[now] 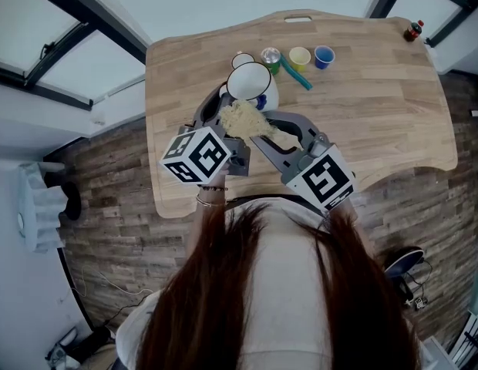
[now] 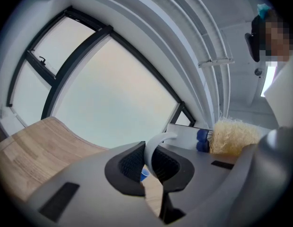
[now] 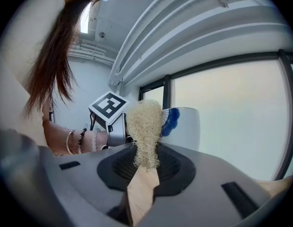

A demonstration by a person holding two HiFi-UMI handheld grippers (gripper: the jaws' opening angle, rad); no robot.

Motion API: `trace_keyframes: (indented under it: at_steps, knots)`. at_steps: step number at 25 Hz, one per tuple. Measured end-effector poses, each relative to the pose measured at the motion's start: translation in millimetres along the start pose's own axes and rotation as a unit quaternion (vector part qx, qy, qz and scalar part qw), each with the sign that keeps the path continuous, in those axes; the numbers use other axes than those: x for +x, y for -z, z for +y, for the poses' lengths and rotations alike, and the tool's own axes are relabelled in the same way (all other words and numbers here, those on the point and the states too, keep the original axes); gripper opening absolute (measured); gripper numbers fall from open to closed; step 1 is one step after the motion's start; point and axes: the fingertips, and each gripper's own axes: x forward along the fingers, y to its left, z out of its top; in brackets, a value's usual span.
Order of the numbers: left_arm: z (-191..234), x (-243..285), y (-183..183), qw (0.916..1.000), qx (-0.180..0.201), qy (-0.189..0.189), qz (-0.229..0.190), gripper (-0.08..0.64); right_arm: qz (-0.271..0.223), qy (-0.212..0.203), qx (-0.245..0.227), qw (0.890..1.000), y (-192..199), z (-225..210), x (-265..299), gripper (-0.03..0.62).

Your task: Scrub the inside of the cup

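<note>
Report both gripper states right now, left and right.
Left gripper: shut on the handle of the cup.
Right gripper: shut on the wooden handle of the scrub brush.

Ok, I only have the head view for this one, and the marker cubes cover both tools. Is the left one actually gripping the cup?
Observer: Yes. In the left gripper view the left tool is shut on the curved white handle of the cup.
Operator: And the right one?
Observer: The right tool is shut on the brush, clamping the flat wooden shaft just below the fibres.
Operator: Is the brush inside the cup?
Observer: It doesn't look so. In the right gripper view the fibre head stands in front of the cup's outer wall, next to a blue mark.
</note>
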Motion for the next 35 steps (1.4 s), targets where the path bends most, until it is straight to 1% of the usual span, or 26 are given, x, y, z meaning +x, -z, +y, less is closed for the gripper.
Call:
trace_keyframes:
  at_steps: [6, 9, 12, 15, 19, 22, 25, 30, 35]
  knots:
    - [0, 5, -6, 0.9998, 0.02, -0.002, -0.003, 0.029, 0.0, 0.002, 0.005, 1.0, -1, -7, 3, 0.095]
    - [3, 8, -8, 0.9996, 0.028, -0.009, -0.006, 0.029, -0.001, 0.002, 0.009, 1.0, -1, -9, 4, 0.095]
    - [9, 10, -12, 0.9982, 0.051, -0.03, -0.012, 0.029, 0.0, 0.001, 0.014, 1.0, 1, -13, 2, 0.095]
    - [19, 10, -17, 0.9955, 0.073, -0.057, -0.02, 0.029, -0.007, 0.006, 0.031, 0.999, 1, -19, -2, 0.095]
    - [31, 3, -24, 0.9909, 0.095, -0.09, -0.03, 0.029, -0.015, 0.026, 0.055, 0.998, 2, -31, -14, 0.095]
    - [36, -3, -27, 0.9886, 0.105, -0.103, -0.035, 0.029, -0.013, 0.043, 0.065, 0.997, 6, -39, -22, 0.095]
    - [36, -8, -29, 0.9868, 0.114, -0.109, -0.037, 0.029, -0.008, 0.061, 0.077, 0.995, 12, -46, -30, 0.095]
    - [30, -13, -29, 0.9831, 0.142, -0.111, -0.033, 0.029, -0.006, 0.095, 0.099, 0.991, 17, -58, -40, 0.095]
    - [24, -18, -26, 0.9825, 0.15, -0.106, -0.027, 0.029, -0.003, 0.109, 0.109, 0.988, 24, -61, -47, 0.095]
